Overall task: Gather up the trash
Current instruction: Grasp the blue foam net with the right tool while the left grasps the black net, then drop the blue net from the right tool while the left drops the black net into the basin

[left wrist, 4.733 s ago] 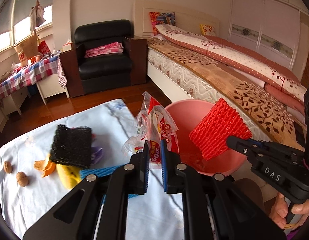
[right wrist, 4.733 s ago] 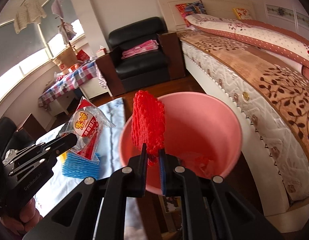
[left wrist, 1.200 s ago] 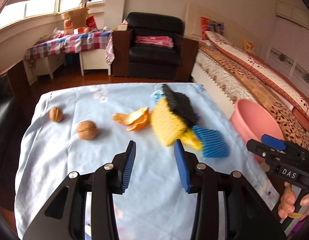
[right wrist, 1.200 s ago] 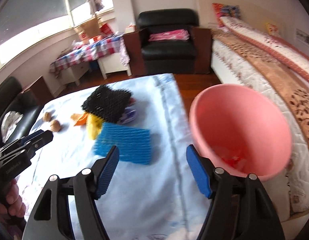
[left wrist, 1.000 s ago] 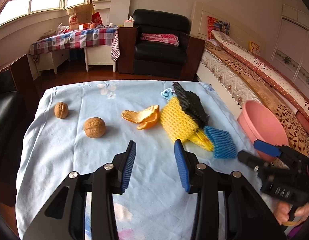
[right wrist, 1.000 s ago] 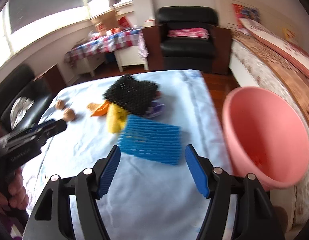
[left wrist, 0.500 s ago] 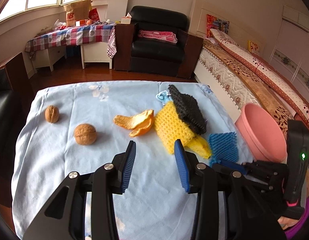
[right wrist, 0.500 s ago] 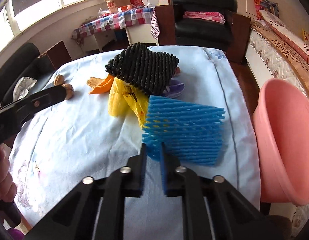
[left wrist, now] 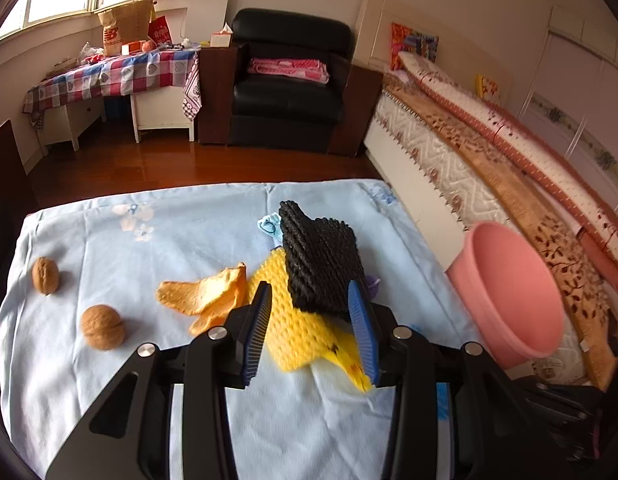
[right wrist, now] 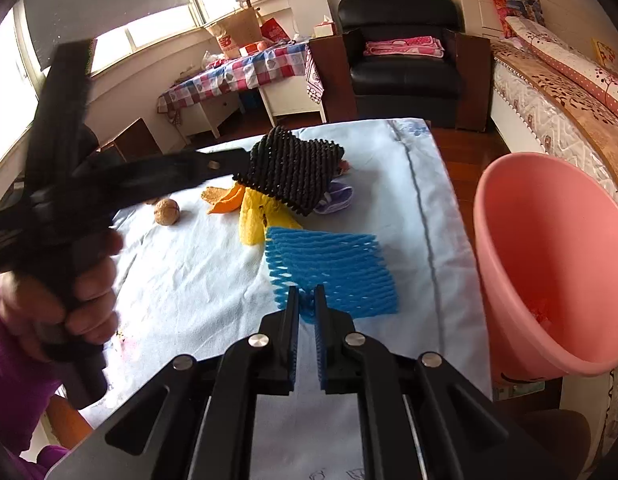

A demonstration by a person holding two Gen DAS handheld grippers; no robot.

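In the left wrist view the left gripper [left wrist: 313, 330] has slid in over the pile, jaws spread around the black foam net [left wrist: 321, 264] and the yellow net [left wrist: 299, 334] without pinching. In the right wrist view the right gripper [right wrist: 307, 334], wide open a second ago, now pinches the blue foam net's [right wrist: 333, 266] near edge on the table [right wrist: 197, 276], ready for the pink bin [right wrist: 549, 256] just beside.

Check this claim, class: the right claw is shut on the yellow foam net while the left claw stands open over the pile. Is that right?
Not quite. The right claw is shut on the blue foam net, not the yellow foam net, as the right wrist view shows. The left claw does stand open over the pile.
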